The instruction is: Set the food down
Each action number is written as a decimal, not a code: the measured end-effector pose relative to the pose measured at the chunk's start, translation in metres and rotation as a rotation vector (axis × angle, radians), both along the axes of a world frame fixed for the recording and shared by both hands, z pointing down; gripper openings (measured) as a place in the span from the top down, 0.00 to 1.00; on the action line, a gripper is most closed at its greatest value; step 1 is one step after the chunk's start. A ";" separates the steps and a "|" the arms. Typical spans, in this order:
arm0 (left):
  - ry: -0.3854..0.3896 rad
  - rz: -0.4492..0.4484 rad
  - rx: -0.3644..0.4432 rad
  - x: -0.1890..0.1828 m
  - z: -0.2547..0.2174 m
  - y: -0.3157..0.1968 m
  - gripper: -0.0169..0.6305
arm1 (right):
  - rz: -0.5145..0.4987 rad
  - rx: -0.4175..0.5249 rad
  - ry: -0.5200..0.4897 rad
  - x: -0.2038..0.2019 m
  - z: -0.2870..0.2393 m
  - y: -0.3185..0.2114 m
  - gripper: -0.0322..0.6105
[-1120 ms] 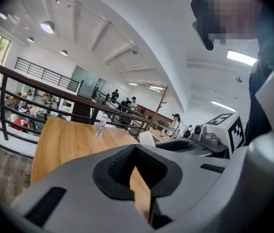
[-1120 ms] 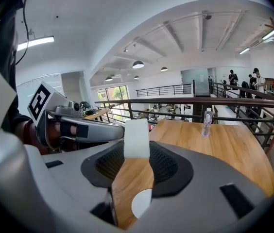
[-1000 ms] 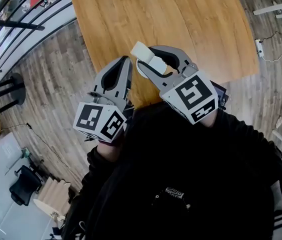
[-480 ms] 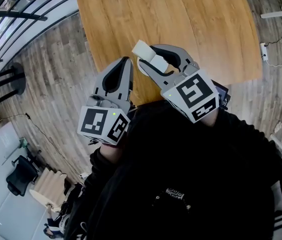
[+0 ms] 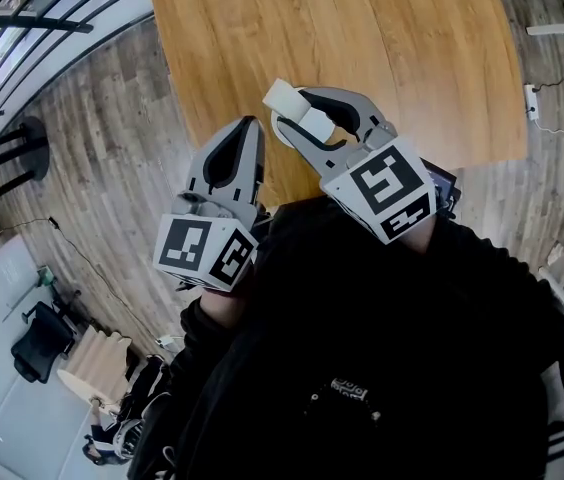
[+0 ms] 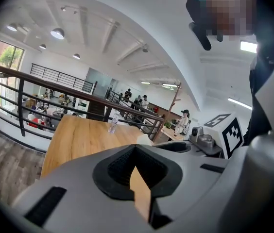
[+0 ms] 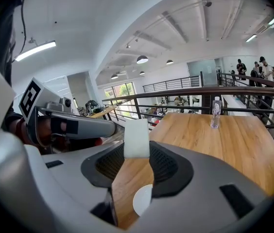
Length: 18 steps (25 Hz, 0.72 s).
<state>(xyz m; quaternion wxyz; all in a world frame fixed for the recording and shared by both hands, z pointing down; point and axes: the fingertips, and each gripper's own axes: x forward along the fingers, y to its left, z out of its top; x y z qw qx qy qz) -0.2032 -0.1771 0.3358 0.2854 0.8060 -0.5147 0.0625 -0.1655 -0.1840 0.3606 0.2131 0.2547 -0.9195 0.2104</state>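
Food, a pale white rectangular block [image 5: 282, 96], sits clamped between the tips of the right gripper [image 5: 298, 118], its 2 jaws pressed on either side of it. The right gripper view shows the same block standing upright in the pinch, with the padded jaws bowing out around an open gap behind it. In the head view the block is over the near-left part of the wooden table [image 5: 362, 38], not far in from its near edge and clear of the tabletop.

Just left of it, the left gripper [image 5: 252, 124] reaches over the table's near-left corner with its jaws brought together at the tips and nothing between them; the left gripper view shows only a sliver of tabletop through the slot behind the closed tips. The 2 grippers sit side by side, near each other but apart.

On the far side of the table stands 1 clear water bottle [image 7: 215, 112], upright, close to a dark metal railing [image 7: 200, 92]. The person holding both tools wears a black top [image 5: 382, 348].
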 end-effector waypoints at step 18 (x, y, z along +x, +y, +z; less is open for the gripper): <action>0.015 -0.001 -0.046 0.000 0.019 0.010 0.98 | -0.035 -0.039 0.040 -0.002 0.036 0.005 0.68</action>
